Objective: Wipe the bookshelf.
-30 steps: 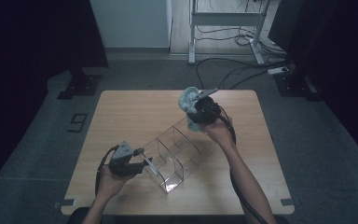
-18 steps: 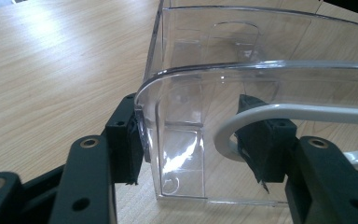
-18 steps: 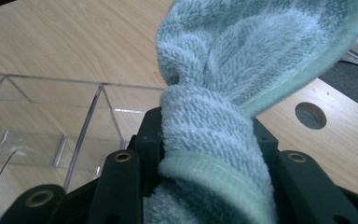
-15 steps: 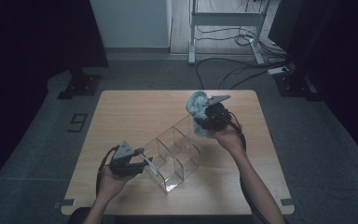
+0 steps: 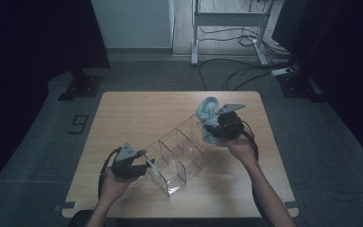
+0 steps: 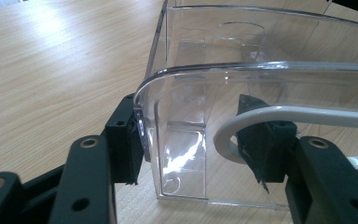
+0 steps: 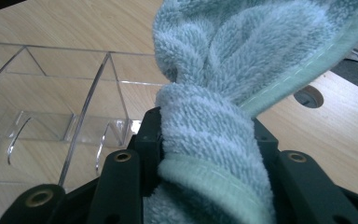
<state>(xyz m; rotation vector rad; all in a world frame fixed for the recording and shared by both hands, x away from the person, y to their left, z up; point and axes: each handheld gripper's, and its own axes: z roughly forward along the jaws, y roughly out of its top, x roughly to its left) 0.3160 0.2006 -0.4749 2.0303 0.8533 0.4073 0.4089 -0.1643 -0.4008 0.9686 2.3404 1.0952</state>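
Observation:
A clear acrylic organizer [image 5: 175, 156] with several compartments lies slantwise on the wooden table [image 5: 137, 113]. My left gripper [image 5: 147, 166] grips its near end. In the left gripper view the jaws [image 6: 196, 140] straddle the organizer's rounded corner [image 6: 191, 84]: one pad presses the outer wall and the other shows through the plastic. My right gripper [image 5: 213, 130] hovers at the organizer's far end, shut on a light blue-green towel [image 5: 207, 111]. In the right gripper view the bunched towel [image 7: 223, 70] bulges up between the jaws [image 7: 205, 135], with the organizer's dividers [image 7: 51, 93] to the left.
A white cable [image 6: 307, 114] loops in front of the left gripper's right jaw. The table has a round cable hole [image 7: 308, 96] beyond the towel. Behind the table, cables [image 5: 236, 71] lie on the floor below a metal desk frame [image 5: 227, 28]. A dark stand base [image 5: 82, 87] sits at the back left.
My right gripper has carried the towel to the right and nearer to the person, beside the organizer's far end. The left gripper and the organizer have stayed put.

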